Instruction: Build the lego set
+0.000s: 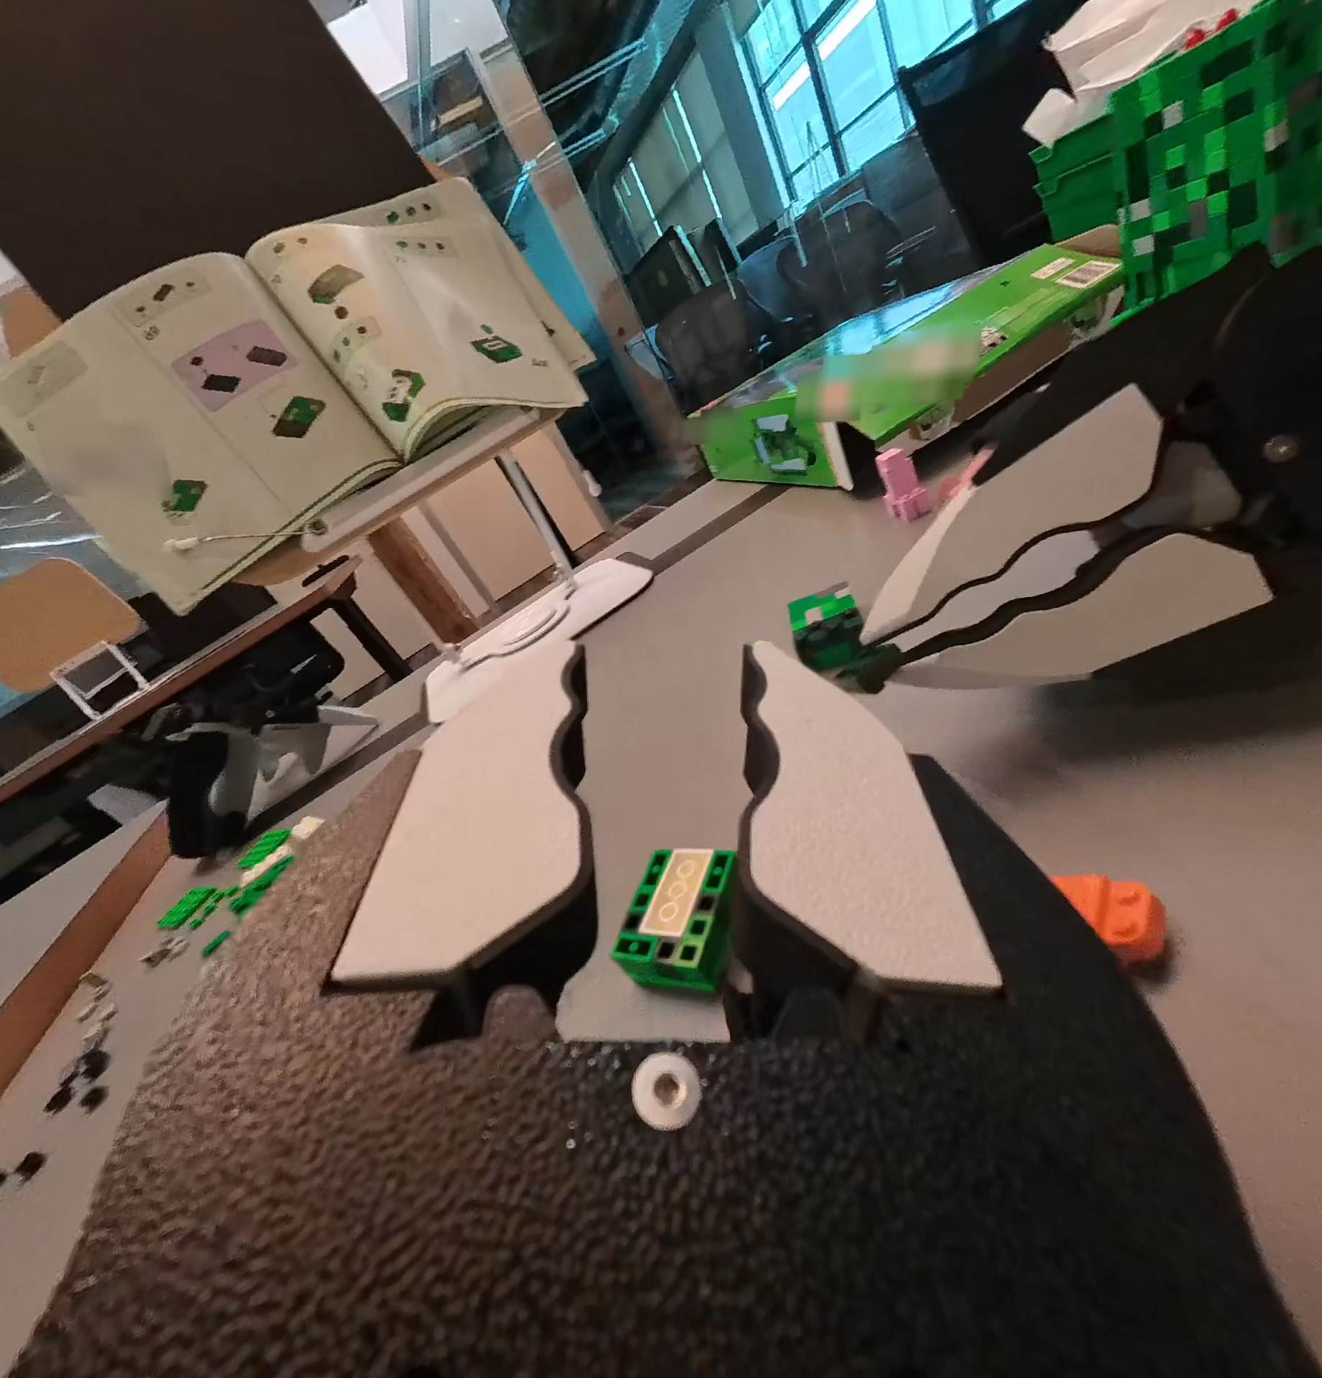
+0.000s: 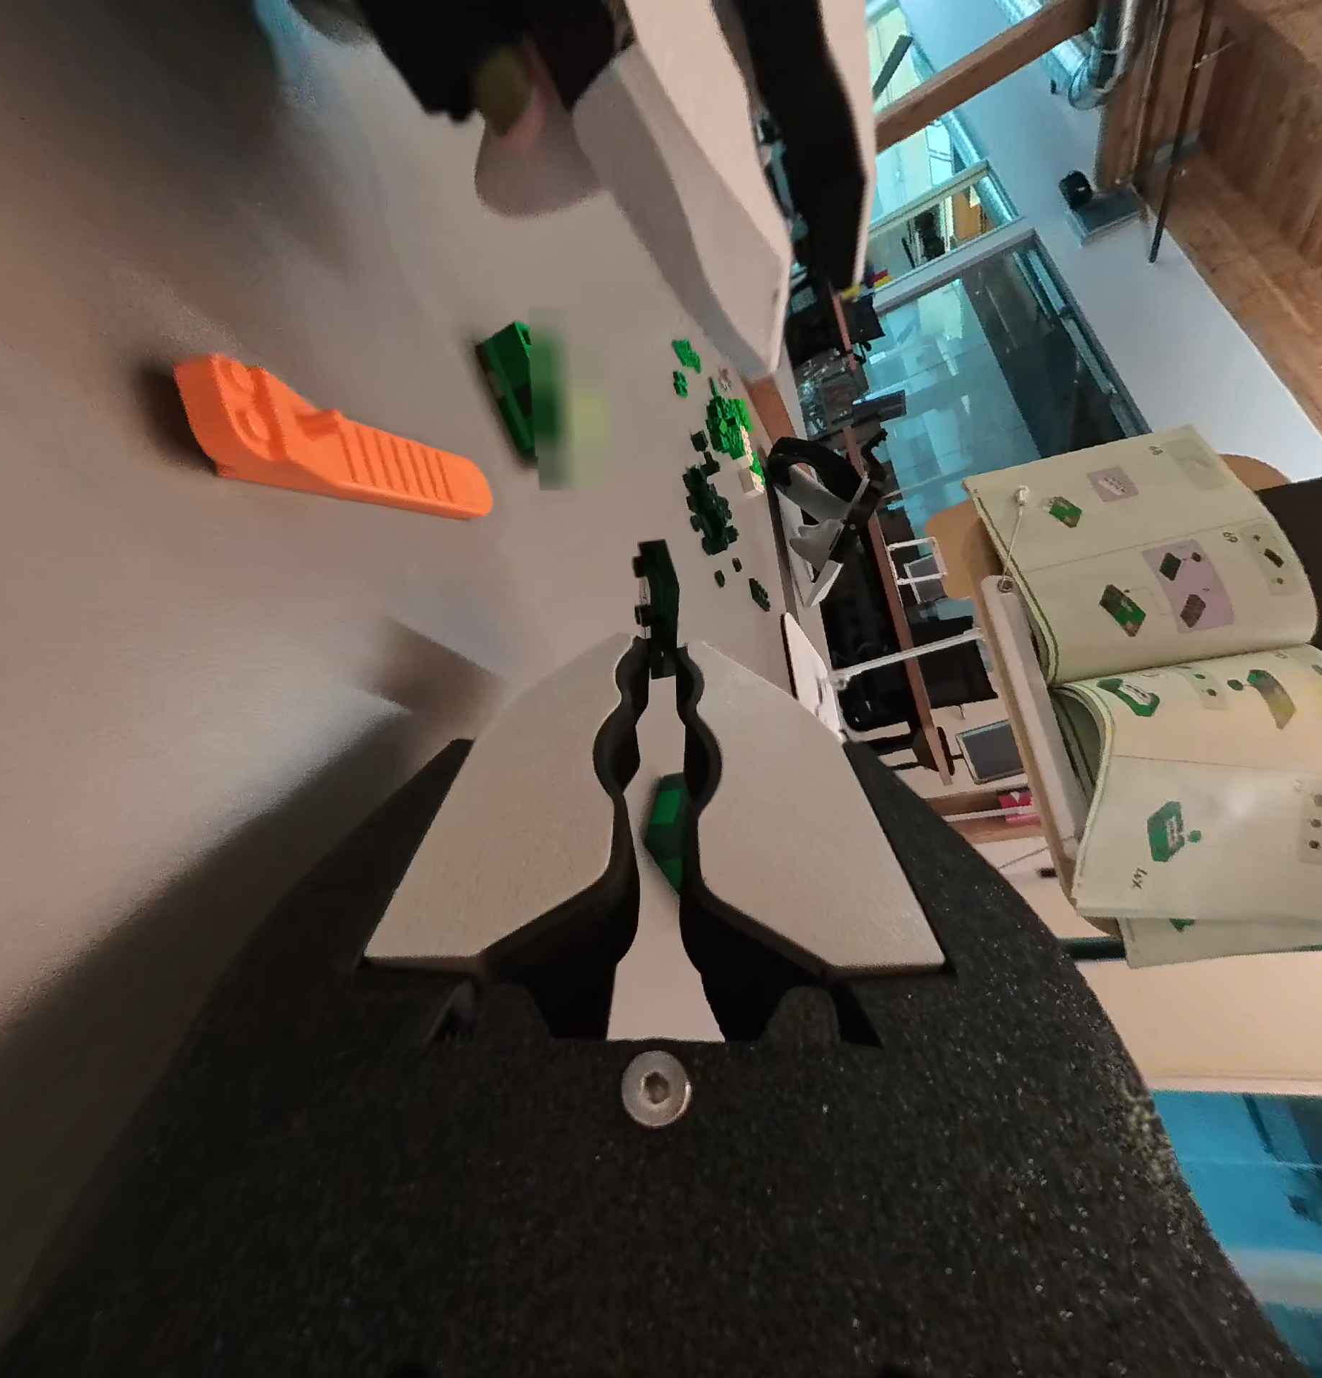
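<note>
My left gripper (image 1: 664,660) is open and low over the grey table (image 1: 1128,805). A small green block topped with a tan plate (image 1: 677,921) lies on the table between its fingers, near their base. My right gripper (image 2: 662,655) is shut on a thin dark green piece (image 2: 658,589) that sticks out past its tips. It also shows at the right of the left wrist view (image 1: 878,664), just in front of another small green build (image 1: 822,623). That build shows through the gap between the right fingers (image 2: 669,828). The left gripper's finger (image 2: 688,224) hangs at the top of the right wrist view.
An orange brick separator (image 2: 322,440) lies on the table. Loose green pieces (image 2: 718,462) are scattered near the table edge. An open instruction book (image 1: 293,388) rests on a stand. A green box (image 1: 904,373), a pink figure (image 1: 900,485) and a large green build (image 1: 1225,149) stand at the back right. Spacing between my two grippers at the tips: around 8 cm.
</note>
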### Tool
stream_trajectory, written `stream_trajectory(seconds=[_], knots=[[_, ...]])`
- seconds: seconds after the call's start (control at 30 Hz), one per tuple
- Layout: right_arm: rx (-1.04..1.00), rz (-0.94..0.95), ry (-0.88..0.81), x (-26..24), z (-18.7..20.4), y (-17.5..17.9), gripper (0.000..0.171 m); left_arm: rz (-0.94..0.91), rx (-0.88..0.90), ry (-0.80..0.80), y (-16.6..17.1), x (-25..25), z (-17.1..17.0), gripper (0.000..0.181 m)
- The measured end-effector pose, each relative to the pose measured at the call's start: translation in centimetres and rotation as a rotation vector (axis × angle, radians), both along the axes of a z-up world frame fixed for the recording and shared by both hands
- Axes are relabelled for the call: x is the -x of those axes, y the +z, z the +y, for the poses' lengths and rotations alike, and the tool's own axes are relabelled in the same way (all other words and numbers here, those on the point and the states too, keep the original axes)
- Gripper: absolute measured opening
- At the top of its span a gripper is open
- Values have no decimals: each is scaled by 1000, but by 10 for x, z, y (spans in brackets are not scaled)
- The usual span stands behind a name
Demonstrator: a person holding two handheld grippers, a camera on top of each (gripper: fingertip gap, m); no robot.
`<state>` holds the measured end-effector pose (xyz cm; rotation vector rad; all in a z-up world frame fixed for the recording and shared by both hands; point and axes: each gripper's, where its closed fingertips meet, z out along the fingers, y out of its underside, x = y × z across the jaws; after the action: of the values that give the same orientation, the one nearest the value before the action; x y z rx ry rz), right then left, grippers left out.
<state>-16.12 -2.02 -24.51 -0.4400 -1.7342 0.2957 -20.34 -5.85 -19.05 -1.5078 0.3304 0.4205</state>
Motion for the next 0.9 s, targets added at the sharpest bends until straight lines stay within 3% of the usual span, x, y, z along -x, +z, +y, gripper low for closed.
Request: stream_trajectory(seconds=[0.2,0.33,0.53,0.63,0.8,0.9], knots=[[-219,-43,-5,2,7,-10,7,-3,197,18,-17,24,-13,41],[-352,-81,50,1,2,-16,7,-99,488,-31,-53,34,-17,61],[-291,-140,31,-5,12,-18,18,-88,620,-45,-66,41,-13,55],[-150,-161,4,-11,20,-18,18,-73,691,-37,-77,44,-13,56],[442,-264,47,-17,11,-13,11,-27,684,-41,-76,44,-13,56],[616,-374,62,-17,3,-13,10,-12,661,-28,-73,46,-14,56]])
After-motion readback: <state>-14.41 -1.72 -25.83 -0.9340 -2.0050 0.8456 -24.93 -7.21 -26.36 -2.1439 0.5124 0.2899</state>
